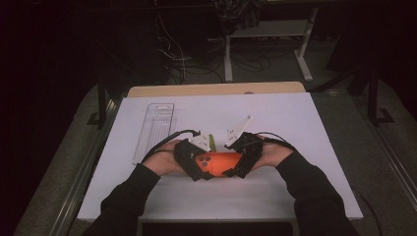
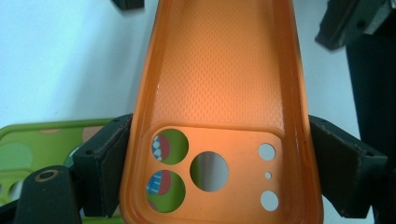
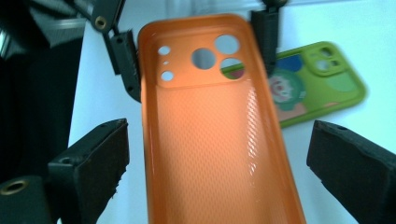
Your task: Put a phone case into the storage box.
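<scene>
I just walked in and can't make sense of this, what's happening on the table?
A person is working on an orange phone case with a handheld gripper in each hand. The left gripper clamps the case's camera-hole end between its pads. The right gripper straddles the other end with its jaws open, clear of the case's sides. A green phone case lies on the white table behind, and a clear plastic tray sits off to the left.

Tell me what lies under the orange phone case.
Under the orange phone case lies a green patterned phone case on the white table; its print shows through the camera holes. The rest beneath is covered.
</scene>
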Motion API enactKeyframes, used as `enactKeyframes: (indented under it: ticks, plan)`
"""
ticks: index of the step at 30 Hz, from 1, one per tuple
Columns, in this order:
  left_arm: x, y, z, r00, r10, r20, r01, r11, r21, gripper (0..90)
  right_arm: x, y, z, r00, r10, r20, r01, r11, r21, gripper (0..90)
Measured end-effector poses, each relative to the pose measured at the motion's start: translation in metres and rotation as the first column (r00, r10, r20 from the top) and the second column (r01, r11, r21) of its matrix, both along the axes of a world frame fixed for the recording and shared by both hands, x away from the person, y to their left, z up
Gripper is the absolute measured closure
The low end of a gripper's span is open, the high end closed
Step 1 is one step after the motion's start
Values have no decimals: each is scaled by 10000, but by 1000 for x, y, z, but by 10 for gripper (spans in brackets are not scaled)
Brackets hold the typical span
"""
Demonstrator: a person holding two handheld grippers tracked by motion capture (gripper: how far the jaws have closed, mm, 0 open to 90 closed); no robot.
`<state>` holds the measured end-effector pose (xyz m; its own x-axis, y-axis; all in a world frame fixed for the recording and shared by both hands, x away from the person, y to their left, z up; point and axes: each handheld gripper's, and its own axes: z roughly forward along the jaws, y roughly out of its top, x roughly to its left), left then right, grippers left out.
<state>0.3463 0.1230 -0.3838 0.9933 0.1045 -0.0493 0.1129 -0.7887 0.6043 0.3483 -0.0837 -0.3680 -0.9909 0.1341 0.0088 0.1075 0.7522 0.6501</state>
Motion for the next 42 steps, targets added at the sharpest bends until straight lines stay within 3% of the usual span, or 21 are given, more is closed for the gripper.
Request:
enactKeyframes:
  ticks: [2,3,4,5,9,10,11,13,17,19,20,26,27,29,30,36,38,40,41,42]
  plan:
    - [0,1,0,10000,51,-12,-51,10000,-45,151,1,-3,1,9999,-93,-43,94,9999,136,43]
    - [0,1,-1,9997,230,-101,-232,9995,-205,151,2,-11,4,9975,-679,-189,683,9974,222,38]
    - [0,1,-1,9994,330,-103,-332,9992,-241,151,2,-11,4,9975,-679,-189,683,9974,222,38]
    - [0,1,0,9987,507,-92,-510,9982,-304,151,3,-16,6,9942,-1063,-140,1066,9940,257,37]
    - [-1,0,-1,9961,879,-59,-881,9956,-309,151,6,-26,7,9881,-1533,138,1523,9866,592,35]
    - [-2,0,-1,9947,1029,-38,-1029,9941,-330,151,7,-29,8,9833,-1820,60,1811,9810,697,35]
    - [-2,0,-1,9934,1144,2,-1143,9930,-305,151,6,-35,10,9699,-2432,-96,2430,9655,936,34]
    - [-2,0,-2,9905,1370,-117,-1374,9896,-422,150,6,-39,11,9663,-2574,-90,2569,9611,1014,27]
    - [-2,1,0,9850,1724,2,-1722,9839,-470,150,4,-51,11,9442,-3284,-234,3288,9368,1197,25]
    - [-2,2,0,9795,2016,9,-2013,9783,-487,150,4,-53,10,9418,-3353,-223,3355,9343,1207,26]
    - [-2,2,0,9783,2070,55,-2065,9772,-484,150,1,-55,9,9283,-3690,-461,3718,9195,1275,29]
    - [-3,1,-1,9570,2900,-5,-2898,9564,-373,151,-1,-70,-2,8914,-4499,-541,4528,8790,1493,42]
    - [-2,1,-2,9549,2964,149,-2958,9547,-332,150,-2,-73,-6,8786,-4729,-660,4773,8659,1494,42]
    - [-2,1,-2,9519,3056,209,-3049,9518,-334,150,-3,-73,-7,8767,-4758,-702,4809,8640,1495,40]
    - [-2,1,-2,9478,3184,183,-3174,9473,-429,151,-5,-74,-11,8698,-4876,-759,4934,8576,1450,38]
    - [-3,1,-1,9417,3345,363,-3332,9421,-375,151,-11,-72,-19,8543,-5133,-825,5198,8406,1525,30]
    - [-3,1,-1,9355,3521,301,-3507,9355,-435,152,-14,-69,-24,8419,-5337,-800,5395,8282,1516,28]
    - [-2,3,0,9348,3518,482,-3503,9359,-366,152,-15,-67,-28,8328,-5465,-888,5536,8193,1495,26]
    - [-2,3,0,9348,3518,482,-3503,9359,-366,152,-15,-67,-28,8328,-5465,-888,5536,8193,1495,26]
    - [-2,3,0,9323,3585,474,-3565,9331,-472,152,-17,-65,-33,8262,-5535,-1050,5634,8114,1557,25]
